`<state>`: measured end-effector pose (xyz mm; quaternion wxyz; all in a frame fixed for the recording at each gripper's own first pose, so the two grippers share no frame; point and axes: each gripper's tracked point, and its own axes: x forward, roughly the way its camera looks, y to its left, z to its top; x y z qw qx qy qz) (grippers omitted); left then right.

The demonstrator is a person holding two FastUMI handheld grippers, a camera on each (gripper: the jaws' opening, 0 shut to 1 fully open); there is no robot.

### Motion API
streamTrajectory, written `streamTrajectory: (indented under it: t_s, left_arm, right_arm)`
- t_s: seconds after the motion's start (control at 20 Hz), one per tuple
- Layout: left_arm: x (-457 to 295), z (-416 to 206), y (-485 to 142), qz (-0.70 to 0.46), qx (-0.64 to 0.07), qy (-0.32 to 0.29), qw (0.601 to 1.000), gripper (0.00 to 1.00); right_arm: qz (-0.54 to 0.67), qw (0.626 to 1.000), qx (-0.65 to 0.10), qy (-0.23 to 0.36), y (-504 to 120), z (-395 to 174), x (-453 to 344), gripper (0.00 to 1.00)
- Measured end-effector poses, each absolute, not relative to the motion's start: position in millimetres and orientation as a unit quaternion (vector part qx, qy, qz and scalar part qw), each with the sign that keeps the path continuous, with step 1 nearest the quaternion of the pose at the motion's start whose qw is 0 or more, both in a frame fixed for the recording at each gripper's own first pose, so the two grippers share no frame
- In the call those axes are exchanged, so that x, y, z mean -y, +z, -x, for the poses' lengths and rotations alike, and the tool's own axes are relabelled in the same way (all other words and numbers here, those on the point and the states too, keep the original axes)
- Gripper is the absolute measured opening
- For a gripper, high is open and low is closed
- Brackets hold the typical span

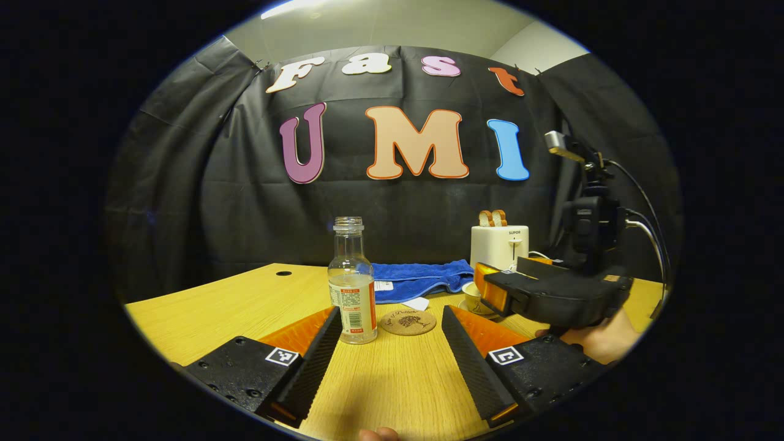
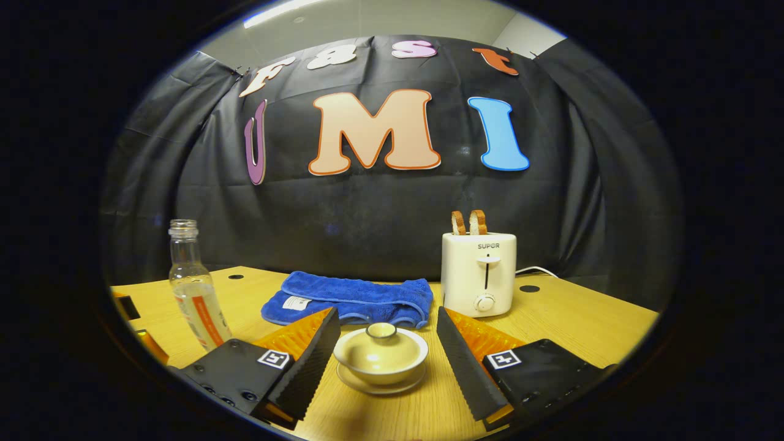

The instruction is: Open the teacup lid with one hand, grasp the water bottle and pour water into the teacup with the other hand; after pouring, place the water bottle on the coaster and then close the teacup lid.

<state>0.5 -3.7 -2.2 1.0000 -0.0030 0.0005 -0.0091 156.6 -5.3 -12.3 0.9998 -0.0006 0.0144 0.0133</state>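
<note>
A clear, uncapped water bottle (image 1: pixel 352 285) with an orange label stands upright on the wooden table, partly filled; it shows at far left in the right gripper view (image 2: pixel 195 294). A round cork coaster (image 1: pixel 408 321) lies just right of it. My left gripper (image 1: pixel 392 349) is open, the bottle just ahead near its left finger. A cream teacup (image 2: pixel 381 354) with its lid (image 2: pixel 381 334) on sits on a saucer. My right gripper (image 2: pixel 388 361) is open with the cup between its fingers, not touching. In the left gripper view that gripper (image 1: pixel 551 294) is at the right, above the partly hidden cup (image 1: pixel 473 295).
A folded blue towel (image 2: pixel 352 298) lies behind the cup. A white toaster (image 2: pixel 479 272) with two bread slices stands at the back right, its cable trailing right. The wooden table (image 1: pixel 245 306) has cable holes near its far edge. A hand (image 1: pixel 603 340) holds the right gripper.
</note>
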Motion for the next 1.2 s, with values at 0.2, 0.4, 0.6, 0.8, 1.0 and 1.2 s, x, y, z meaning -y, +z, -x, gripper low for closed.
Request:
streamTrajectory:
  t_s: [0.2,0.4,0.6,0.8,1.0,1.2]
  left_arm:
    - [3.8,-0.4,-1.5,0.003,-0.001,-0.009,1.000,0.96]
    - [4.1,0.0,-1.4,0.003,-0.001,-0.009,1.000,0.96]
    - [4.0,-0.4,-1.2,0.003,-0.001,-0.009,1.000,0.96]
    - [4.1,-0.5,-1.2,0.003,-0.001,-0.009,1.000,0.96]
    - [4.0,0.0,-1.0,0.003,-0.001,-0.007,1.000,0.96]
    - [2.4,-0.2,-1.2,0.003,-0.001,-0.003,1.000,0.96]
  right_arm:
    - [0.004,0.998,-0.062,0.029,-26.9,-187.1,-2.5,0.99]
    - [0.001,0.996,-0.076,0.048,-31.4,-193.0,-8.7,0.89]
    - [0.008,0.994,-0.090,0.059,-35.9,-196.2,-12.8,0.75]
    - [0.005,0.994,-0.088,0.063,-34.3,-195.7,-13.4,0.43]
    - [0.006,0.995,-0.083,0.062,-32.9,-196.5,-12.2,0.34]
    - [0.005,0.994,-0.084,0.066,-33.4,-196.5,-12.4,0.35]
